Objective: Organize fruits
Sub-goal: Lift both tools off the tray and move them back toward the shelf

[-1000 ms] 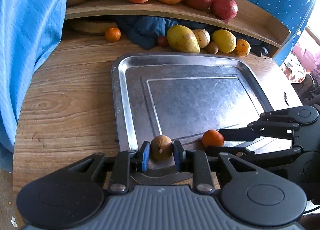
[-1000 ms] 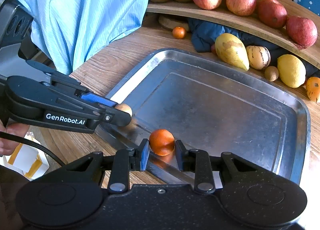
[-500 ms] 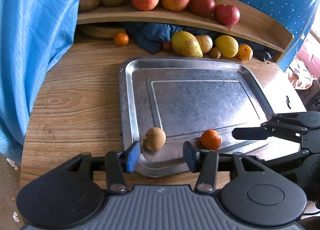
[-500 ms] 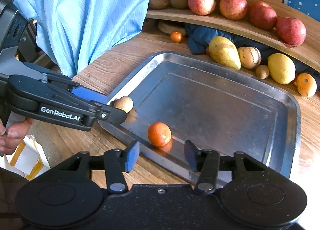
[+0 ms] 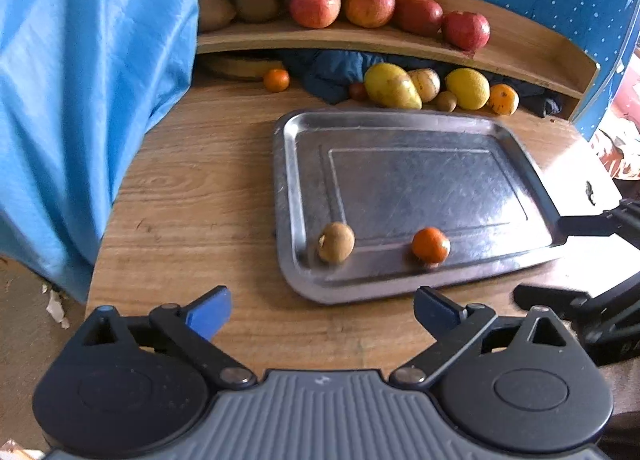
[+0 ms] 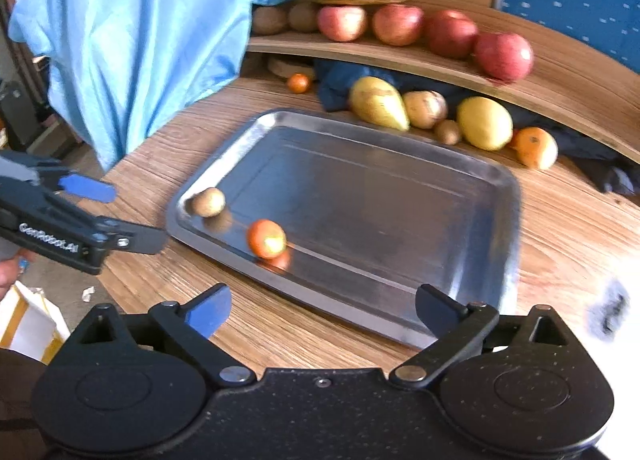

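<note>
Left wrist view puts your left gripper (image 5: 322, 310) short of the tray's (image 5: 520, 147) near rim, jaws spread wide and empty. On the tray, the brown fruit (image 5: 336, 242) and small orange (image 5: 431, 245) sit by that rim. Your right gripper (image 6: 323, 310) is likewise spread, holding nothing. The loose fruit lies beyond the tray's far rim; the yellow pear (image 6: 378, 103), long axis slanting, probably suits either hand.

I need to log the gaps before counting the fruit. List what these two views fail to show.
- Left wrist view: the right gripper is cut off by the right edge.
- Left wrist view: a small red fruit is half hidden behind the yellow-green mango; its kind is unclear.
- Both views: the flat round thing under the shelf is in shadow, unidentifiable.
- Right wrist view: the dark mark on the table's right is blurred by glare.
</note>
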Motion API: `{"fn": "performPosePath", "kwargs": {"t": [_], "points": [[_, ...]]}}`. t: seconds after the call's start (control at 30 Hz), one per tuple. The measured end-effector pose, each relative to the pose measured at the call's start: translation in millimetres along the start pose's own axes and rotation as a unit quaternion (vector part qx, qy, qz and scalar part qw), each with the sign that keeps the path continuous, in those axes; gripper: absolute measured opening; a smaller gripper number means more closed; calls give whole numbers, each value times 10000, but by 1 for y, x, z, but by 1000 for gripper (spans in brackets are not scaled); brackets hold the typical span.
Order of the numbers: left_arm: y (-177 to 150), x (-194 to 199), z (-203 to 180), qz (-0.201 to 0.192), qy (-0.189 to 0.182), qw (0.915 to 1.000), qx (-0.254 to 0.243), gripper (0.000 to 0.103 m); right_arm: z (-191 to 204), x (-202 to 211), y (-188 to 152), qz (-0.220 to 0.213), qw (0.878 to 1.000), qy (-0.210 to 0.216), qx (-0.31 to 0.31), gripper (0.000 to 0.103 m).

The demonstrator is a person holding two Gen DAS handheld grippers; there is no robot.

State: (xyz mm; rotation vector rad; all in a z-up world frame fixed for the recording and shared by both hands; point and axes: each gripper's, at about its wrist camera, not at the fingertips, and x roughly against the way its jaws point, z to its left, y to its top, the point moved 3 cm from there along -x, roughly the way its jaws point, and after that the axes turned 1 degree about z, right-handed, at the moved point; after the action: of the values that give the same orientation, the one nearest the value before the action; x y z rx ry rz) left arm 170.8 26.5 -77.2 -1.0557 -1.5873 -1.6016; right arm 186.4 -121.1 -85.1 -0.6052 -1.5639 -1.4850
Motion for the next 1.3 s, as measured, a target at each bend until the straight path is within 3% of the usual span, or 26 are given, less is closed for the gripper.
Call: {"fn": "performPosePath", "kwargs": {"t": [0.23, 0.6, 1.3], "points": [[-9, -2, 3, 248, 382, 9989, 75, 101, -22, 5, -10, 118, 9984, -409, -366, 102], [12, -13, 12, 287, 648, 9974, 103, 102, -34, -1, 3, 52, 9970, -487, -607, 102], [80, -55, 65, 101, 555, 9983, 127, 102, -19, -48, 64, -55, 9954, -547, -783, 102]]}}
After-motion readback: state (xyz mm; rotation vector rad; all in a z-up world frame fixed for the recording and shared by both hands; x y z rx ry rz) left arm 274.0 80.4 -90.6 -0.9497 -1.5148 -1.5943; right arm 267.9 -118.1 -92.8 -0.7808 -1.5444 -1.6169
